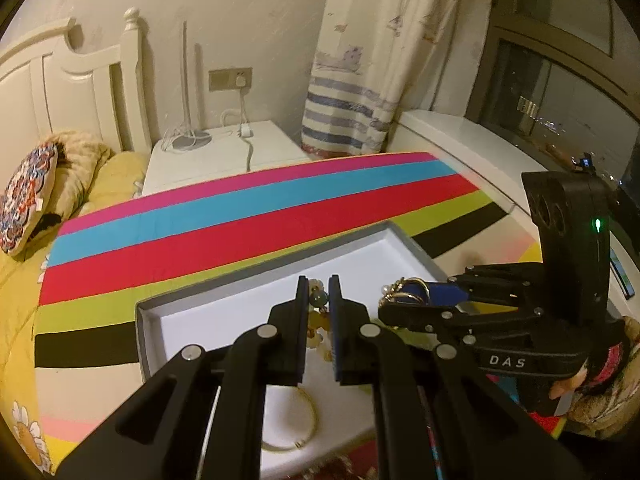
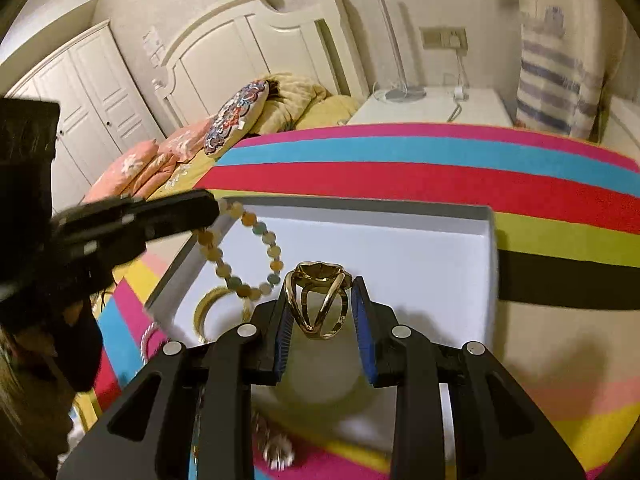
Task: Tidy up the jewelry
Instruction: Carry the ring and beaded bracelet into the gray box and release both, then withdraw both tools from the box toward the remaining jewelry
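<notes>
Two grippers hover over a white tray (image 2: 486,240) on a striped bed. The right gripper (image 2: 320,304) pinches a gold openwork bangle (image 2: 318,300), upright above the tray's near edge. The left gripper (image 1: 318,292) clamps a pale beaded bracelet (image 2: 256,256) dangling over the tray's left edge.

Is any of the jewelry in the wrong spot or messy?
Yes. A silver bracelet lies outside the white box, on the striped cloth by its left wall. A sparkly piece also sits outside the near edge; it's too blurred to name.
</notes>
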The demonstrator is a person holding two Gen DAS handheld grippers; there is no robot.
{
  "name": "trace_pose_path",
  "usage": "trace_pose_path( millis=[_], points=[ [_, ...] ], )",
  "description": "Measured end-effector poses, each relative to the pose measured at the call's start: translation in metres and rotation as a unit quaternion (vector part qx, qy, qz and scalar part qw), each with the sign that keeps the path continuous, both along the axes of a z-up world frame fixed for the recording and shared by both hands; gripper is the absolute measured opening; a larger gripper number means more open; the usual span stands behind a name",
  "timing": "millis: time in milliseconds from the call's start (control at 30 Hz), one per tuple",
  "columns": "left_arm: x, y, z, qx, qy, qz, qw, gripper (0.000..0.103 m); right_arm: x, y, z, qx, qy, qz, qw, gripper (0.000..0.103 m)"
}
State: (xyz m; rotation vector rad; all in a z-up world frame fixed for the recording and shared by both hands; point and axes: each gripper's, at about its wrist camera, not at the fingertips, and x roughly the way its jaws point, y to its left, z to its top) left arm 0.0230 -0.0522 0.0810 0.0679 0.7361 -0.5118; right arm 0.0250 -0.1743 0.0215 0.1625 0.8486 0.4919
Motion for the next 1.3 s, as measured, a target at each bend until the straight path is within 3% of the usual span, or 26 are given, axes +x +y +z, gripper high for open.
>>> trace_pose_path(
  millis=[133,233,367,433,500,533,567,867,933,1100,1300],
  points=[
    [0.021,0.006,-0.018,0.006,0.018,0.017,0.9997,0.009,0.028,0.005,-0.015,0.013,0.046,0.001,0.999,0.03],
    [0.033,0.015,-0.033,0.017,0.035,0.035,0.9986,0.009,0.04,0.003,-0.027,-0.006,0.069,-0.019,0.997,0.03],
    [0.041,0.029,-0.049,0.028,0.053,0.06,0.9964,0.01,0.043,-0.007,-0.027,-0.009,0.064,-0.039,0.997,0.036],
    [0.045,0.038,-0.053,0.026,0.062,0.073,0.9951,0.016,0.043,-0.007,-0.023,-0.024,0.05,-0.042,0.998,0.038],
    [0.045,0.045,-0.054,0.022,0.061,0.082,0.9945,0.04,0.044,-0.01,-0.018,-0.044,0.038,-0.056,0.997,0.051],
    [0.045,0.048,-0.053,0.022,0.057,0.089,0.9941,0.048,0.042,-0.011,-0.016,-0.055,0.026,-0.064,0.996,0.063],
    [0.043,0.051,-0.052,0.022,0.053,0.094,0.9939,0.059,0.041,-0.013,-0.014,-0.063,0.016,-0.069,0.996,0.064],
    [0.011,0.063,-0.025,0.043,-0.017,0.152,0.9874,0.101,0.012,-0.028,0.008,-0.082,-0.035,-0.09,0.992,0.064],
    [0.0,0.069,-0.017,0.046,-0.038,0.173,0.9831,0.101,-0.002,-0.028,0.014,-0.083,-0.052,-0.09,0.991,0.065],
    [-0.029,0.082,-0.005,0.054,-0.071,0.212,0.9732,0.101,-0.033,-0.025,0.025,-0.092,-0.088,-0.087,0.988,0.083],
    [-0.071,0.098,0.001,0.039,-0.077,0.223,0.9709,0.101,-0.075,-0.012,0.021,-0.095,-0.111,-0.048,0.988,0.084]
  ],
)
